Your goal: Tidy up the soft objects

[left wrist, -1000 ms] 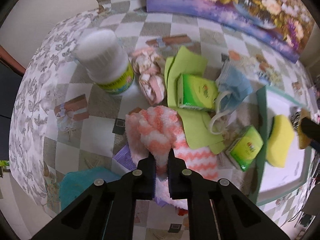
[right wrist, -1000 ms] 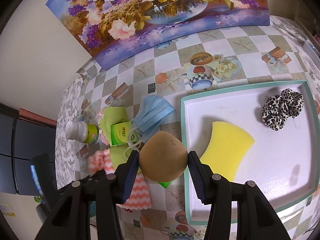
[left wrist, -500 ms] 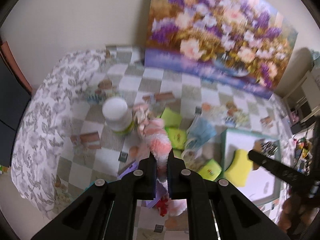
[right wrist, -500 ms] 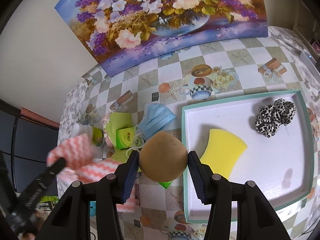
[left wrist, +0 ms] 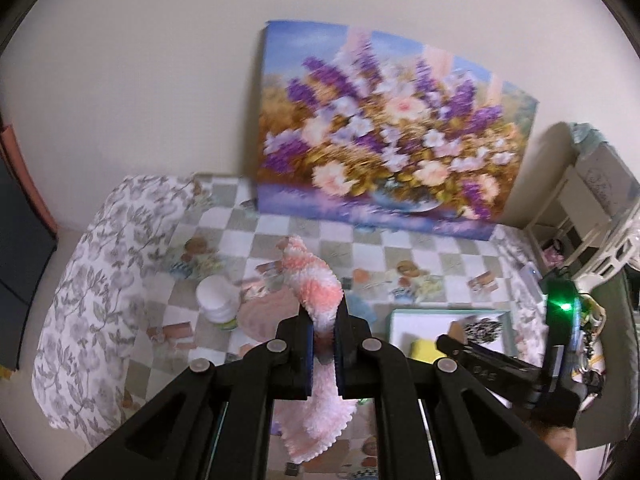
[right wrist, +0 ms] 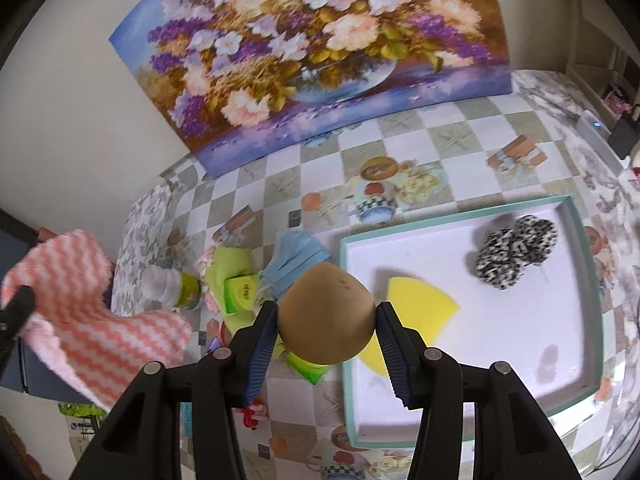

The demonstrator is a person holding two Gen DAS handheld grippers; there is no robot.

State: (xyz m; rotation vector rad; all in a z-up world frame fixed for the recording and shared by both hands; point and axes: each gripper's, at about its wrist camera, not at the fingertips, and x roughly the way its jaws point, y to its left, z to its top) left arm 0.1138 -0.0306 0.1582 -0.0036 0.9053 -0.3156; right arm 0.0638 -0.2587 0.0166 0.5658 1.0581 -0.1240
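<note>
Lifted clear of the table since the earlier frames, the pink-and-white zigzag cloth now hangs in the air from the left gripper, whose jaws are clenched on a bunched fold of it, the loose end drooping below. Beneath it the white bottle and the rest of the pile stay on the checked tablecloth. In the right wrist view, the same cloth swings at the far left, beside the green tissue packet and the blue face mask. Centre frame, the right gripper grasps a tan teardrop-shaped sponge between its pads, held just short of the teal-rimmed tray. In the tray lie a yellow sponge and a leopard-print scrunchie. Both hands appear to be mid-carry; next, each load likely needs moving rightward over the tray's bare white floor, lowering, then letting go.
</note>
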